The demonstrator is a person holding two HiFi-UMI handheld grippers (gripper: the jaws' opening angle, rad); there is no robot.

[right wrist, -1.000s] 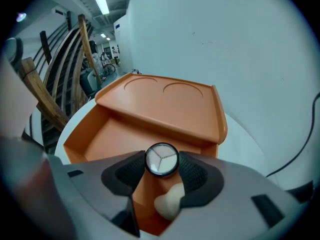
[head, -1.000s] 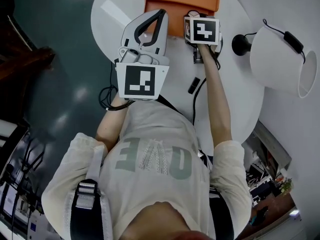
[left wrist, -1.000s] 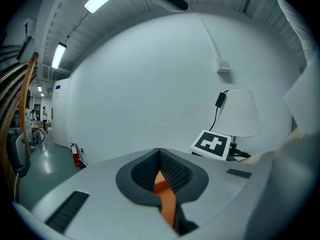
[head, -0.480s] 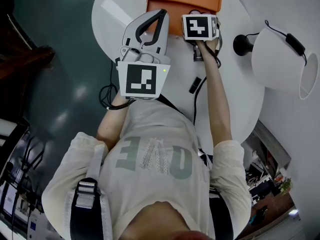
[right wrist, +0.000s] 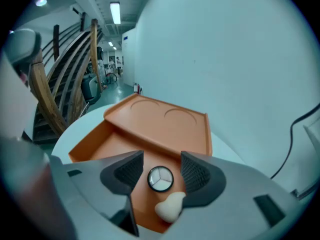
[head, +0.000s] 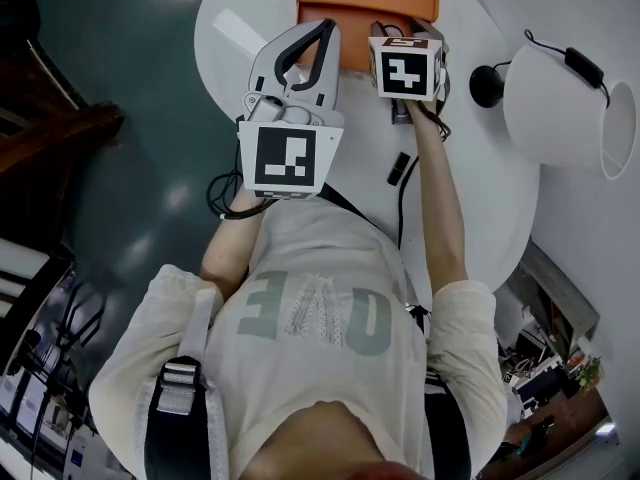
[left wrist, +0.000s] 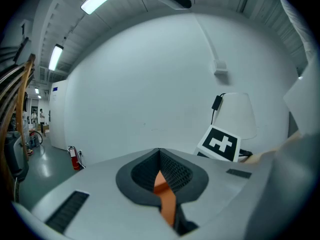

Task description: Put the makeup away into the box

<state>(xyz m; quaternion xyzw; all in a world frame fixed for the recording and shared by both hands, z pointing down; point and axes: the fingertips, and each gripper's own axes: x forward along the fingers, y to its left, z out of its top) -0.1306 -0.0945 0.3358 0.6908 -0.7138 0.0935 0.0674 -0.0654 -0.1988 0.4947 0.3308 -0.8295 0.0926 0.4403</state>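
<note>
**Orange box, pale surroundings**

The box [right wrist: 150,129] is plain orange. The compact [right wrist: 160,178] has a black rim and a white three-part face; the sponge [right wrist: 170,207] is cream. The table [head: 470,178] is white. The right gripper [right wrist: 161,166] is pale grey with dark ridged pads [right wrist: 197,173].

A round white table [head: 480,168] carries a white-shaded lamp [head: 560,98] at its three o'clock edge, with the lamp's round black base [head: 487,86] just inside. A flat white card [head: 235,30] lies at ten o'clock. A black cable [head: 403,213] trails off towards six o'clock.
</note>
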